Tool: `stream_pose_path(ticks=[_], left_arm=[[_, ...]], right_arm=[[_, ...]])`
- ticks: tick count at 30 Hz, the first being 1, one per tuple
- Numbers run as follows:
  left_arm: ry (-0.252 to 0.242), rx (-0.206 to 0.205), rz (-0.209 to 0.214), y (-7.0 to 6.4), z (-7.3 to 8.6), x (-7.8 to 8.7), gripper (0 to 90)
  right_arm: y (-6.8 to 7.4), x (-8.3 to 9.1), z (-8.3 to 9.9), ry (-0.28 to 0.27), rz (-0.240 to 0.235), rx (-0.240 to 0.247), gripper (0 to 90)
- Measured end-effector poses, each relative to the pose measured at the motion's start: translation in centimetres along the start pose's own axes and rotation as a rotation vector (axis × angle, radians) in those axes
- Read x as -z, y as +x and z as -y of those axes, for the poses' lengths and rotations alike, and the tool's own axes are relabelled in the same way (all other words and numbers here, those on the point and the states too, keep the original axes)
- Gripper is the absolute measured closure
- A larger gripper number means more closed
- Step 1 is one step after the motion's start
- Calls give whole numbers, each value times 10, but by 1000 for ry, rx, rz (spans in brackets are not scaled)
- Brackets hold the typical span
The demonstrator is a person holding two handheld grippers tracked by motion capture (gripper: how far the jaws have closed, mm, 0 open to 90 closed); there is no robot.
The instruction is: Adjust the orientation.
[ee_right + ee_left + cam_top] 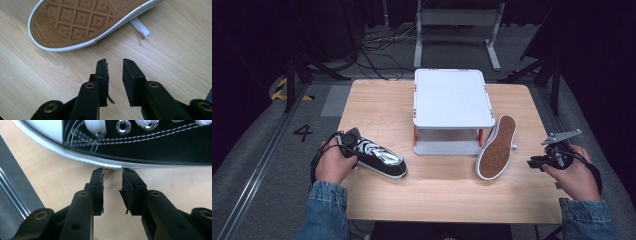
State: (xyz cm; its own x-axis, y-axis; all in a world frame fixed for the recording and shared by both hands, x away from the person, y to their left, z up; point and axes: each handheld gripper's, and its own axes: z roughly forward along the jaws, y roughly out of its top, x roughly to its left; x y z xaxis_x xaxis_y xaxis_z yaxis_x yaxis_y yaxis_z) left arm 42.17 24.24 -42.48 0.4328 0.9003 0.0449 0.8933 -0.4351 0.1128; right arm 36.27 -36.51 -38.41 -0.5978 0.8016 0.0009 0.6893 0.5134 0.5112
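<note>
Jaws of the left gripper (113,173) stand slightly spread and empty at the white sole edge of the black shoe (379,158), left of the white rack (453,98), so open wider before pinching.

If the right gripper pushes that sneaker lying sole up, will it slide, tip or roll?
The sole-up sneaker would probably tip rather than slide, since it rests on its soft upper with the flat tan sole facing up. Its loose white lace may drag behind. The right gripper, jaws open, is near it and not touching.
</note>
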Motion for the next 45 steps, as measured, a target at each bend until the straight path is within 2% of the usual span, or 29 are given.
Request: stream_pose_path(ticks=[1,4,7,8,9,10,12,14,15,17,20,23,24,26,27,28,30,31,33,34,35,36,37,38,39,41,43,44,45], left_arm=[[-42,-5,-9,2,-8,-3,720],[-86,-4,-17,4,-19,-6,725],[-88,6,-14,4,-20,-5,696],[-98,16,11,4,-18,-2,616],[-115,31,36,3,-16,2,616],[-165,55,107,-1,-11,14,558],[-219,57,173,-13,-8,29,449],[-234,53,212,-24,-7,39,372],[-236,51,219,-31,-8,42,347],[-239,39,203,-42,-14,42,308],[-231,56,195,-53,-24,34,304],[-188,69,109,-57,-33,25,347],[-190,83,115,-57,-33,23,350],[-196,80,152,-55,-33,22,457],[-199,71,150,-54,-32,23,542],[-203,71,146,-52,-29,25,679],[-214,63,167,-48,-24,26,725],[-207,52,162,-46,-19,29,753],[-191,13,114,-42,-12,32,837],[-191,13,114,-42,-12,32,853],[-204,-15,83,-38,-7,34,853],[-226,-36,123,-29,1,35,863],[-226,-36,123,-29,1,35,864],[-231,-46,165,-27,4,35,864],[-227,-75,183,-27,6,35,863],[-208,-129,143,-32,7,37,858],[-203,-134,130,-35,7,39,829],[-208,-138,129,-36,6,40,720],[-232,-161,123,-39,5,42,720]], right_arm=[[0,0,1,2,3,1,748],[0,-1,5,5,4,-5,745],[0,0,9,8,3,-8,745],[-2,1,12,10,9,-18,743],[-2,1,12,10,9,-18,743],[-2,2,13,8,10,-23,743],[-3,4,13,6,18,-27,740],[-2,4,12,0,16,-17,736],[-1,4,11,-2,13,-12,736],[1,3,10,-3,8,-5,731],[1,3,9,-4,8,-4,724],[1,3,10,-8,12,-2,714],[1,3,10,-10,11,-5,713],[0,3,10,-3,10,-7,713],[0,3,10,-2,11,-6,713],[0,2,10,-1,10,-4,713],[0,1,8,0,10,2,713],[1,1,7,-2,10,6,713],[2,-1,4,-2,6,17,713],[2,-1,4,-2,6,17,713],[2,-2,2,1,5,20,713],[4,-4,0,0,0,27,713],[4,-5,-1,2,-2,31,713],[4,-5,-1,2,-2,31,713],[4,-5,-2,3,-3,36,713],[5,-6,-3,3,-6,38,713],[5,-6,-2,0,-5,38,709],[5,-5,-2,0,-3,37,706],[5,-5,-2,0,-3,37,706]])
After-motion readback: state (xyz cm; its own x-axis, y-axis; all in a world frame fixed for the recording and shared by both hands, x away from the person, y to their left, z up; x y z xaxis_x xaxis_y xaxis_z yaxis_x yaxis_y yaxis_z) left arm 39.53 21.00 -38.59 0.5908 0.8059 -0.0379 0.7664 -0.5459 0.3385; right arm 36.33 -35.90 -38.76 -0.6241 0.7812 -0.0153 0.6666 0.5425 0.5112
